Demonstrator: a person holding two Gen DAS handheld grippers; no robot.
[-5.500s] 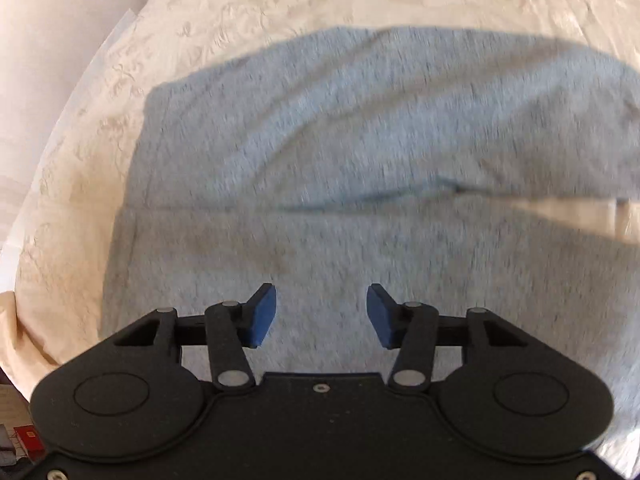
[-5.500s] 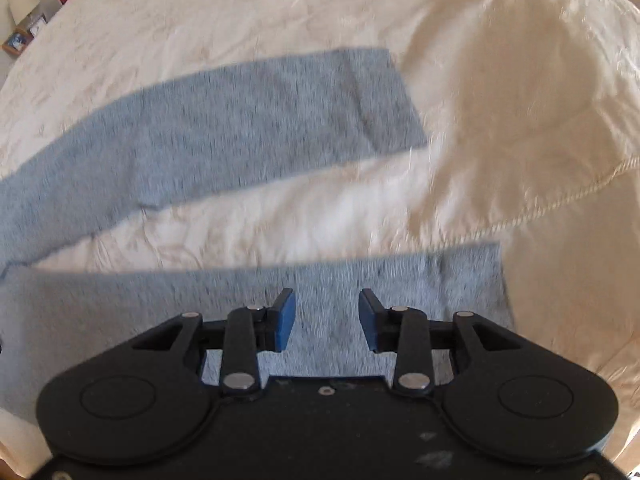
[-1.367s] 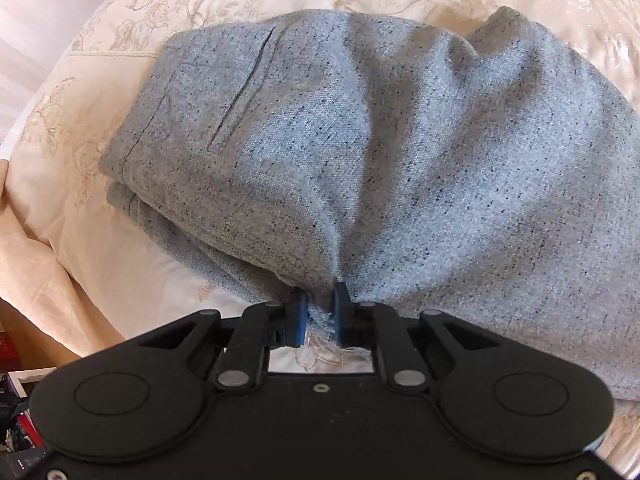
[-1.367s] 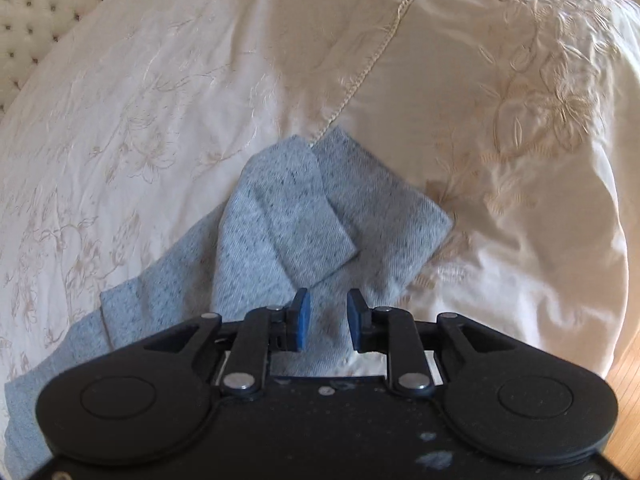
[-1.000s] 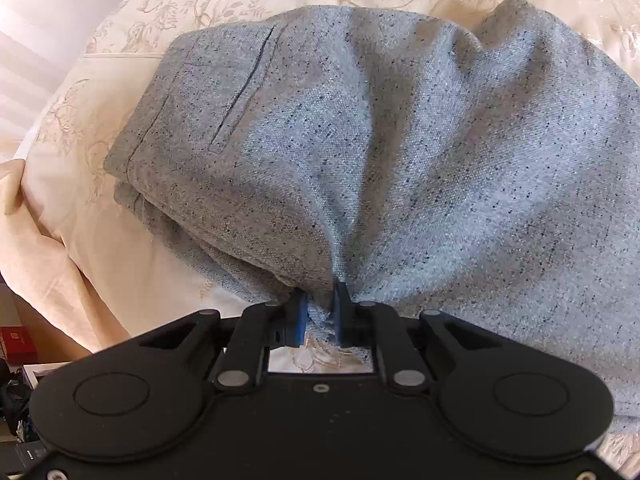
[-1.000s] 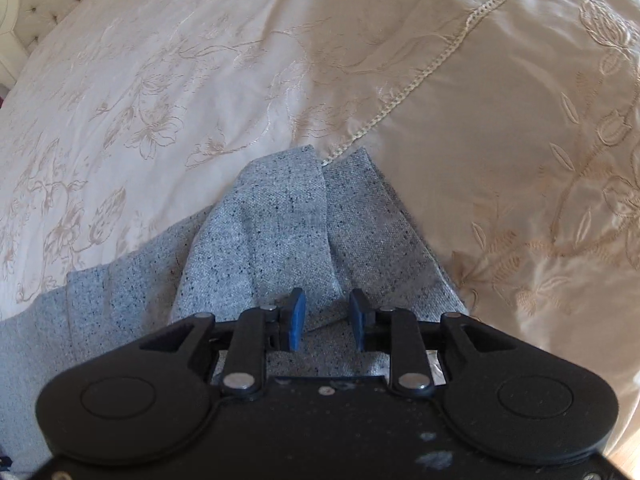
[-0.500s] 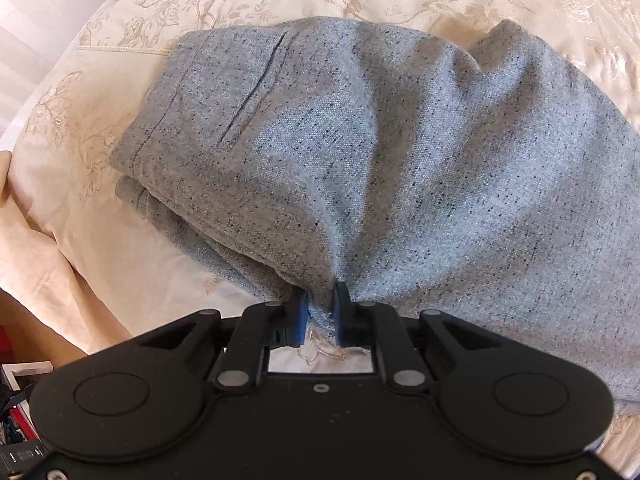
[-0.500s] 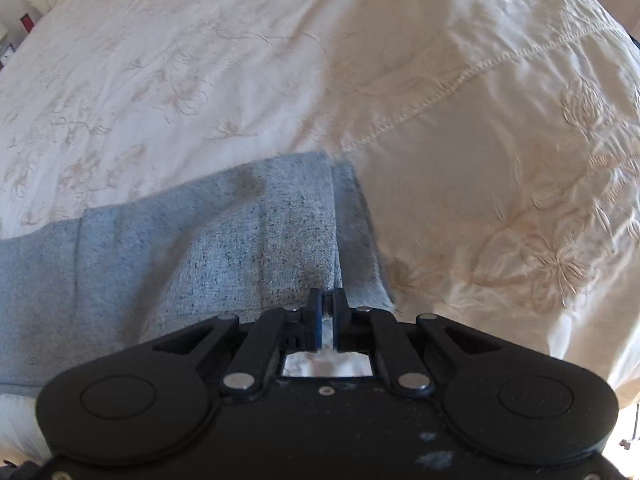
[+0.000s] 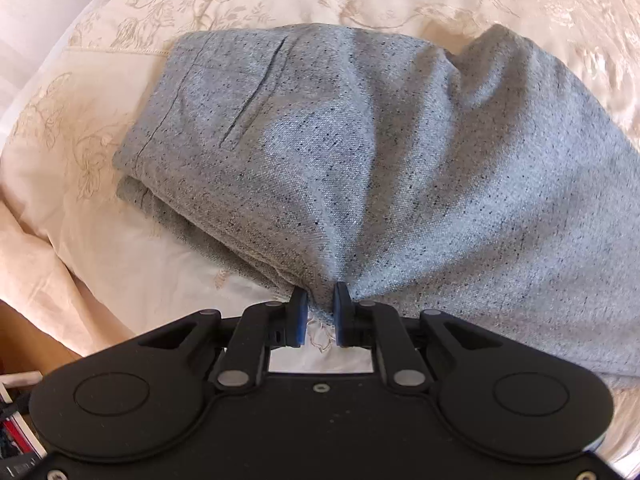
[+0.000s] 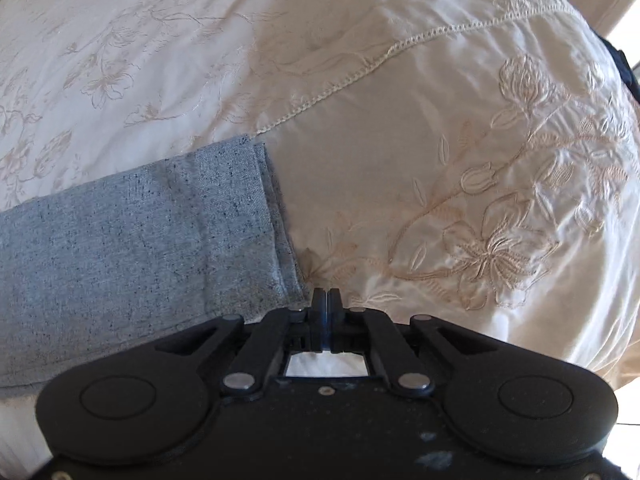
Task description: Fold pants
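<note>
Grey flecked pants (image 9: 400, 160) lie folded lengthwise on a cream embroidered bedspread (image 9: 100, 220). In the left wrist view the waist end shows a pocket slit (image 9: 252, 96). My left gripper (image 9: 320, 304) is shut on a bunched near edge of the fabric, which fans out from the pads. In the right wrist view the two leg ends (image 10: 160, 240) lie stacked, hems nearly matched. My right gripper (image 10: 325, 300) is shut with its pads together just right of the hem corner, nothing between them.
The bed's edge drops away at the lower left of the left wrist view, with books or boxes (image 9: 16, 432) on the floor. A stitched seam (image 10: 360, 72) crosses the bedspread (image 10: 440, 160) beyond the hems. A dark object (image 10: 628, 68) shows at the right edge.
The right jaws went from partly open over the leg ends to fully shut, and the hems now lie left of them. The left gripper kept its grip and rose slightly.
</note>
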